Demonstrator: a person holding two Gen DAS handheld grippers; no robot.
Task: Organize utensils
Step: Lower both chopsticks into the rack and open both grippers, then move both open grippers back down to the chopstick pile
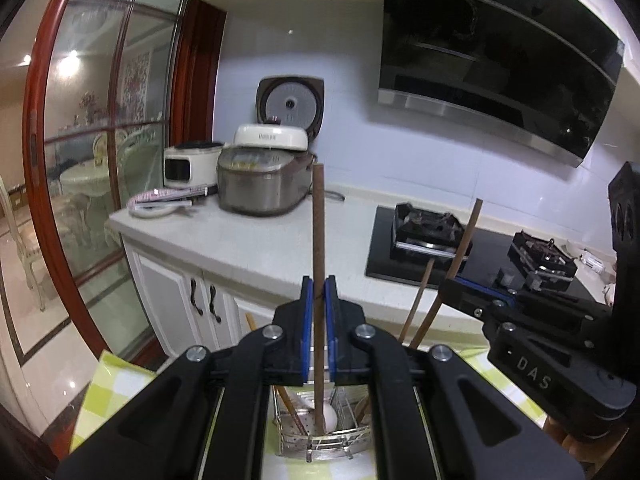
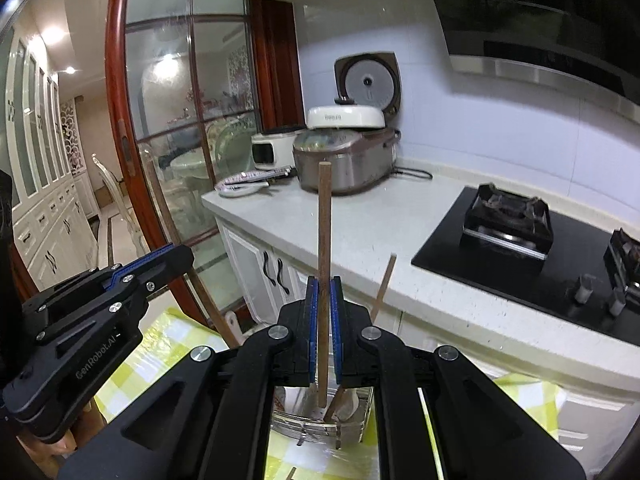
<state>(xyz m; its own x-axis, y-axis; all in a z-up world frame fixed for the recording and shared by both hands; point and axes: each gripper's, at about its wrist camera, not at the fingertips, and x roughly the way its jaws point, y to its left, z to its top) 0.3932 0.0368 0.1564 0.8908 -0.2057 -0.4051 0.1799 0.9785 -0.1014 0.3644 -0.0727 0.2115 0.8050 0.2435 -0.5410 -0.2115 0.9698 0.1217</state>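
In the left wrist view my left gripper (image 1: 319, 292) is shut on a brown chopstick (image 1: 318, 220), which it holds upright. The chopstick's lower end reaches into a metal wire basket (image 1: 320, 438) that holds a white spoon (image 1: 329, 416) and other sticks. To the right, my right gripper (image 1: 450, 283) holds another chopstick (image 1: 466, 240) at a tilt. In the right wrist view my right gripper (image 2: 324, 292) is shut on its upright chopstick (image 2: 324, 220) above the same basket (image 2: 288, 424). At the left of that view is my left gripper (image 2: 182, 251) with its chopstick (image 2: 212, 312).
The basket stands on a yellow-green checked cloth (image 1: 116, 384). Behind it runs a white counter (image 1: 256, 240) with rice cookers (image 1: 260, 184) and a black gas hob (image 1: 424, 236) under a dark hood. A red-framed glass door (image 1: 100, 160) is at the left.
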